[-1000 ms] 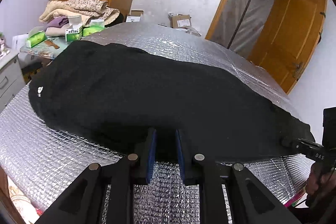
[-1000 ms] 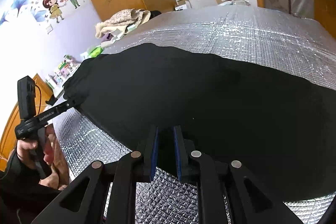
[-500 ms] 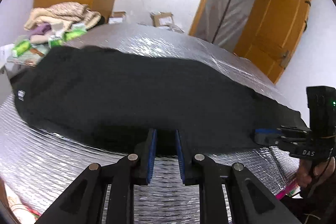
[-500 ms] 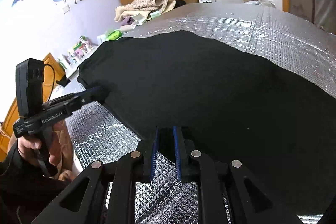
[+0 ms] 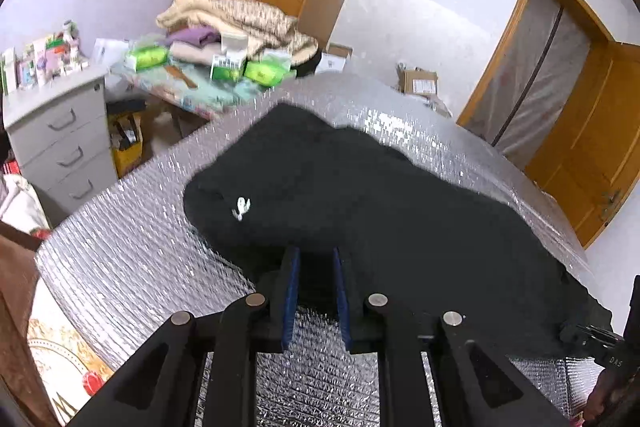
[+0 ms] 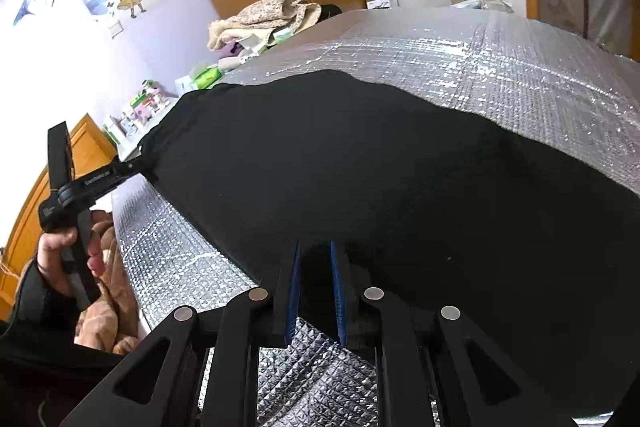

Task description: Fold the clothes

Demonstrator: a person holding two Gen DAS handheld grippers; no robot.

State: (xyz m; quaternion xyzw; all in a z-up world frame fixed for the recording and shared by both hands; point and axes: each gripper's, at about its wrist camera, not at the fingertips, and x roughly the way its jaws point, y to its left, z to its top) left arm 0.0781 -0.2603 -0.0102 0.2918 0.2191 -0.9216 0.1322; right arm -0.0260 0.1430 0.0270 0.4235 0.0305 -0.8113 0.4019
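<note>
A black garment lies spread on the silver quilted mat, with a small white label near its left end. My left gripper is shut on the garment's near edge, and dark cloth fills the gap between its blue pads. In the right wrist view the same gripper pinches the garment's left corner, with a hand on its handle. My right gripper is shut on the near edge further right; it shows at the garment's right end.
The mat runs bare beyond the garment's far edge. A grey drawer cabinet and a low table with piled clothes and green packs stand at the left. A wooden door and a cardboard box are behind.
The left gripper has shifted sideways and rolled with the cloth in it, so the labelled end of the garment now sits near the middle of its view. The right gripper has barely moved.
</note>
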